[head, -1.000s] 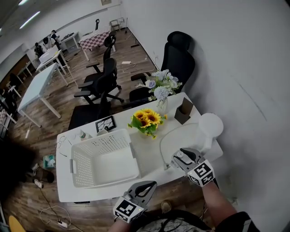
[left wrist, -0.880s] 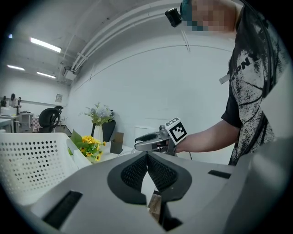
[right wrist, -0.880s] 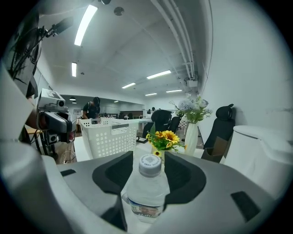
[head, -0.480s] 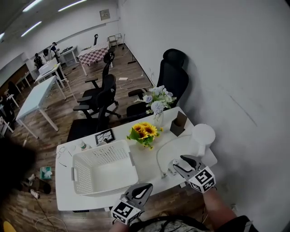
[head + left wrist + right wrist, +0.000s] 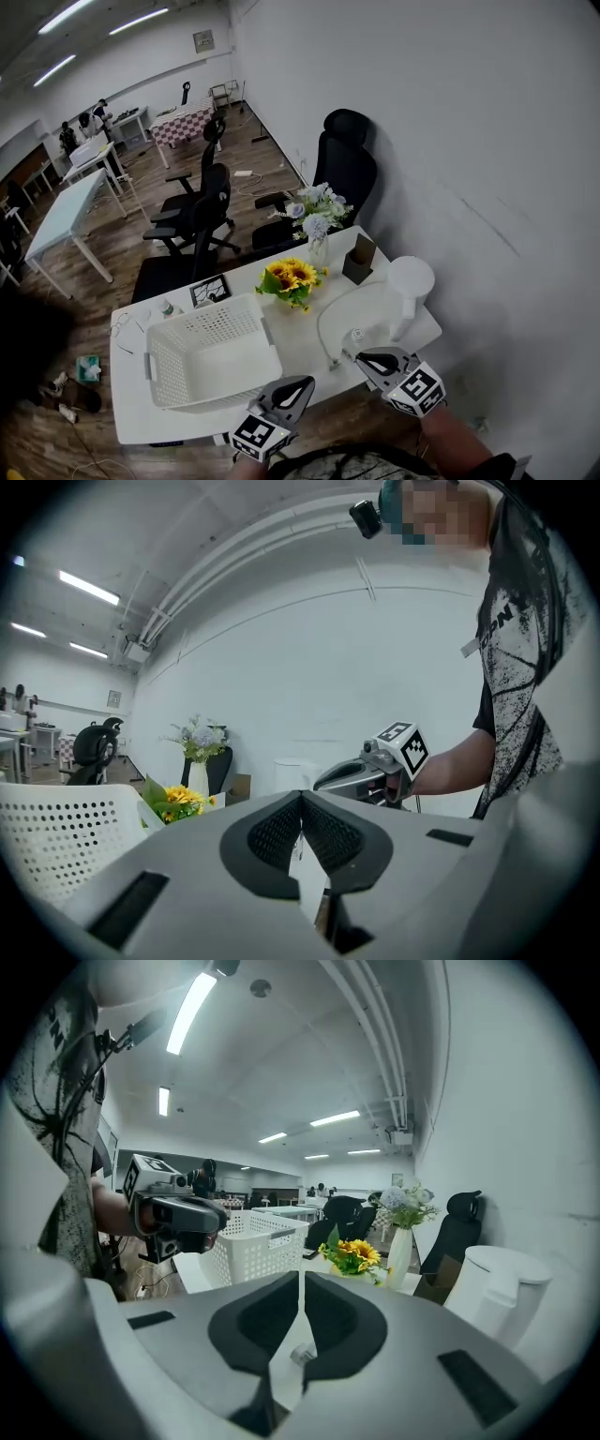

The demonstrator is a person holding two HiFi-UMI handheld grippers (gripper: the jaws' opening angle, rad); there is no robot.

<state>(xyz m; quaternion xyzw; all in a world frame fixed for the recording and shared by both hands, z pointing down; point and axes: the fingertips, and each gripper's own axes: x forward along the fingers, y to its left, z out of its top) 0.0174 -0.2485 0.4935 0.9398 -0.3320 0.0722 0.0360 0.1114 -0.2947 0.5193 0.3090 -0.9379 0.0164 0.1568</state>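
White table (image 5: 305, 342) carried a white basket (image 5: 214, 358) on its left part. Left gripper (image 5: 302, 384) hung over the near edge, jaws pressed together, empty. Right gripper (image 5: 364, 357), jaws likewise closed on nothing, hovered just beside a small water bottle (image 5: 356, 335) standing upright on the table.

No text, label, brand or number can be read anywhere.

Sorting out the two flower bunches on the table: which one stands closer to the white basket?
The yellow sunflowers, low by the far corner of the white basket. The pale blue and white bouquet stands taller in a vase, farther back.
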